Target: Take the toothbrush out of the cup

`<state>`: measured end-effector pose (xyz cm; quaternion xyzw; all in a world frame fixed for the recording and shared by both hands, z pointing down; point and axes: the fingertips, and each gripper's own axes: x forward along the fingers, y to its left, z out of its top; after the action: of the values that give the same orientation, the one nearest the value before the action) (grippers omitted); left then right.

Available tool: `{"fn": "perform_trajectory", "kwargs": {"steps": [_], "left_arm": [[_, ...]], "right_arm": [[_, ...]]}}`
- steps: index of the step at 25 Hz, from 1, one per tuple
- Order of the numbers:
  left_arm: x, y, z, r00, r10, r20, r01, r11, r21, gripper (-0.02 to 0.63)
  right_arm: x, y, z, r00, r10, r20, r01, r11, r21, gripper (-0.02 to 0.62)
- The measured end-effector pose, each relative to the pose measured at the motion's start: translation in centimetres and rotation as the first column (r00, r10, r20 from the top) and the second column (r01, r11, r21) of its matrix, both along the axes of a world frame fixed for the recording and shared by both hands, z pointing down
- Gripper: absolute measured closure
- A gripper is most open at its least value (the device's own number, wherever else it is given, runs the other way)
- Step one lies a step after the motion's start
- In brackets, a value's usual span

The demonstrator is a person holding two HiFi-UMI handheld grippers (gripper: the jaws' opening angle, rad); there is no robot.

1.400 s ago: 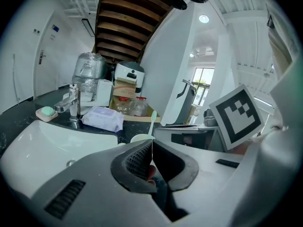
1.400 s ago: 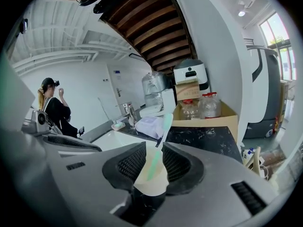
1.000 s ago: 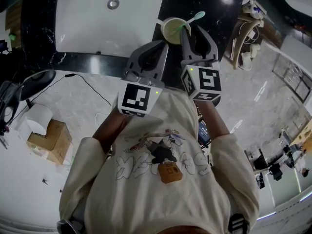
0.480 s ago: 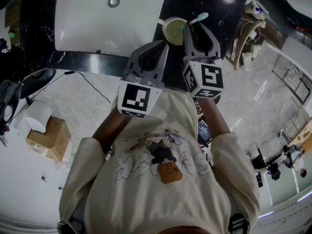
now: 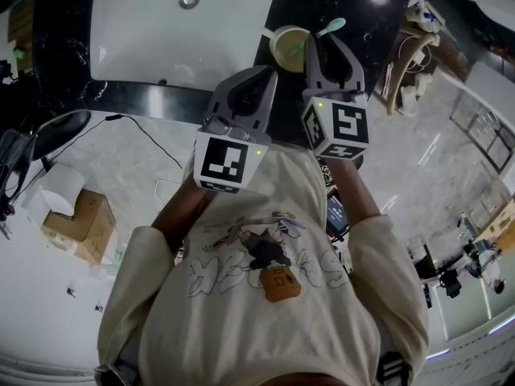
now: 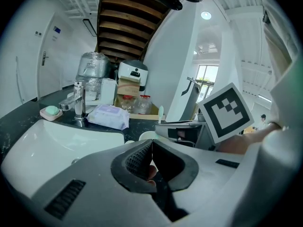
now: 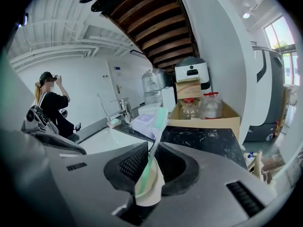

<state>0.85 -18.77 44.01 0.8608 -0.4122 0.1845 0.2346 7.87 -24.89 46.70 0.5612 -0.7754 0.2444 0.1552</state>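
A pale cup (image 5: 286, 48) stands on the black counter just right of the white sink (image 5: 145, 47). A green-handled toothbrush (image 5: 322, 30) leans out of it to the right. My right gripper (image 5: 323, 40) reaches over the cup's right side and is shut on the toothbrush handle. In the right gripper view the toothbrush (image 7: 156, 129) runs up between the pads of the right gripper (image 7: 150, 150), with the cup (image 7: 151, 195) below. My left gripper (image 5: 265, 75) is shut on nothing, short of the cup at the counter's front edge; the left gripper view shows the left gripper (image 6: 150, 143) with jaws together.
A faucet (image 6: 78, 100), a soap dish (image 6: 49, 111) and a pack of wipes (image 6: 109, 116) sit behind the sink. A box of bottles (image 7: 203, 110) stands at the counter's back. On the floor lie a cardboard box (image 5: 80, 227), a paper roll (image 5: 60, 191) and a cable (image 5: 145, 139).
My right gripper moved forward over the cup and its jaws closed from open onto the toothbrush. The left gripper stayed where it was.
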Motion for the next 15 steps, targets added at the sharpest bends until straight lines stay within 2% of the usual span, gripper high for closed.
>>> {"fn": "perform_trajectory", "kwargs": {"steps": [15], "left_arm": [[-0.7, 1.1, -0.9, 1.000, -0.010, -0.007, 0.010, 1.000, 0.023, 0.592]], "right_arm": [[-0.7, 1.4, -1.9, 1.000, 0.012, -0.003, -0.012, 0.998, 0.059, 0.552]]}}
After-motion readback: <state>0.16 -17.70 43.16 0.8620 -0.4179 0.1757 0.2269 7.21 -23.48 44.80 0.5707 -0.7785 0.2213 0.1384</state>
